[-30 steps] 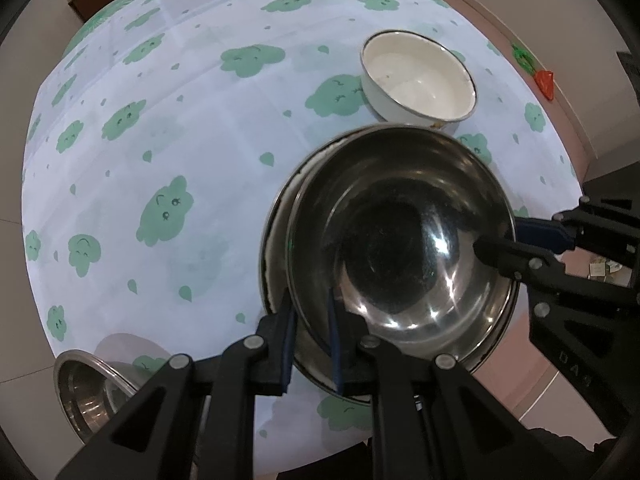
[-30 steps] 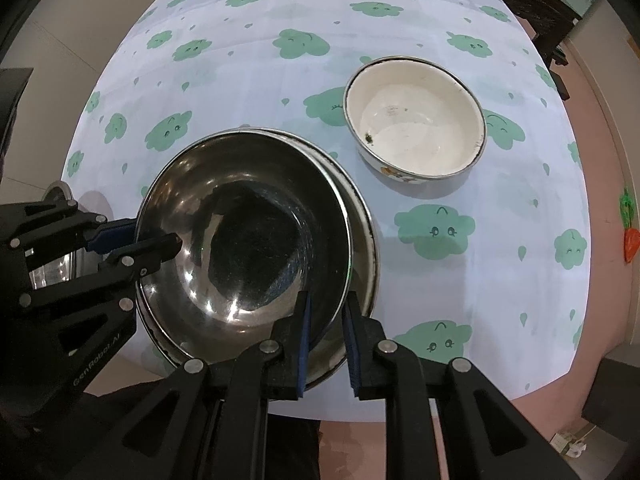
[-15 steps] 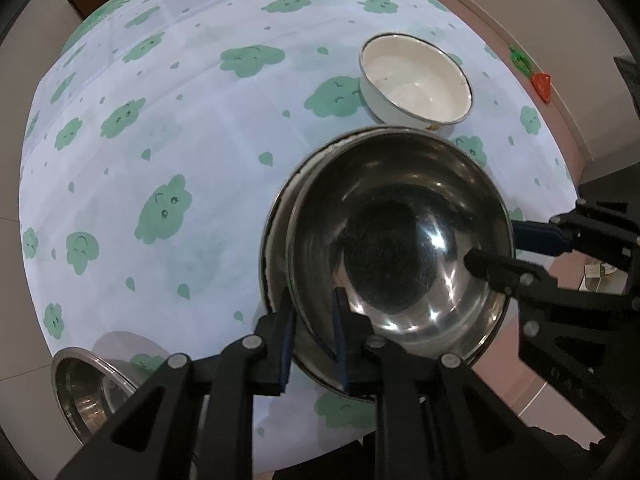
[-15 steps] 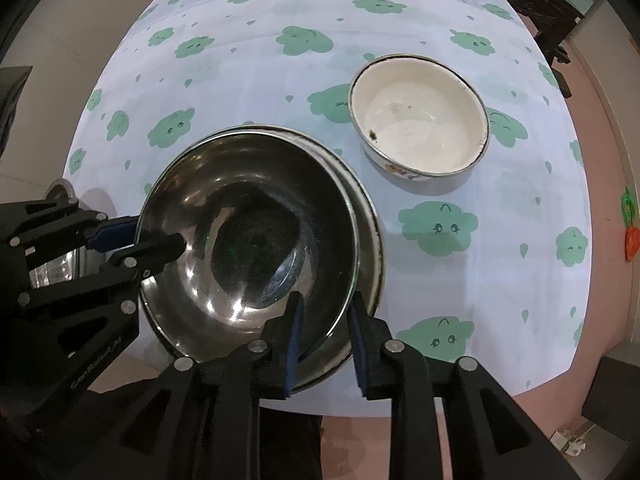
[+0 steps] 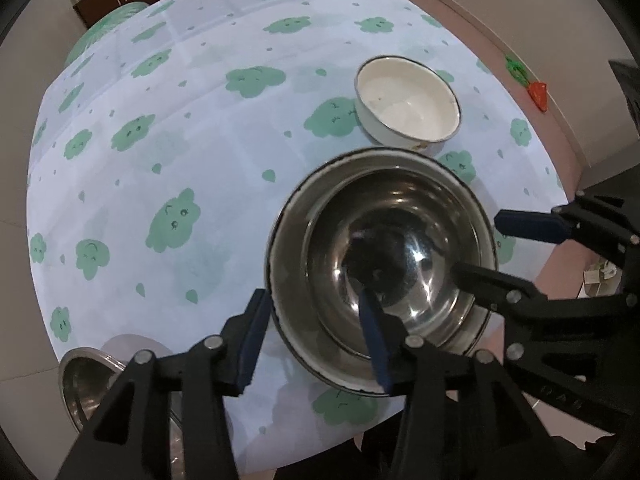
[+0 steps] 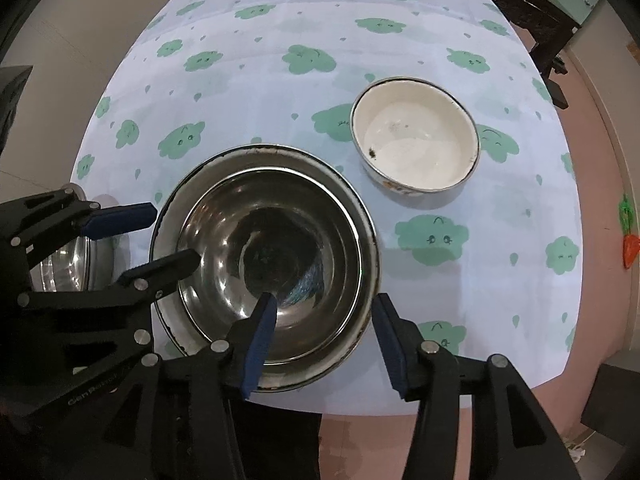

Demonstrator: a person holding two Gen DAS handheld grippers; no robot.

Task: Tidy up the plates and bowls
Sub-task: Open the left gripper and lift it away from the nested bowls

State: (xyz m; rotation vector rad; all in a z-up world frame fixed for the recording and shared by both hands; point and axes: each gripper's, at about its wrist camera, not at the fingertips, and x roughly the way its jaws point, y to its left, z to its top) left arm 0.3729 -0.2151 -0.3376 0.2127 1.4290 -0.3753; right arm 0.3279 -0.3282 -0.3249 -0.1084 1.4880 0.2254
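Observation:
A steel bowl (image 5: 400, 256) (image 6: 272, 252) sits nested inside a wider steel basin (image 5: 292, 280) (image 6: 360, 248) near the table's front edge. My left gripper (image 5: 316, 340) is open, its jaws straddling the near-left rims. My right gripper (image 6: 324, 336) is open, its jaws straddling the near-right rims. Each gripper shows in the other's view, the right in the left wrist view (image 5: 484, 244) and the left in the right wrist view (image 6: 160, 236). A white enamel bowl (image 5: 408, 106) (image 6: 416, 144) stands farther back on the right.
A round table with a pale cloth with green cloud prints (image 5: 180, 152) (image 6: 260, 92). Another steel bowl (image 5: 84, 384) (image 6: 68, 260) sits low at the left, off the table's edge. Dark furniture (image 6: 532, 4) stands behind the table.
Both grippers have opened and let go of the steel bowl's rim. The bowl has dropped level into the wider basin.

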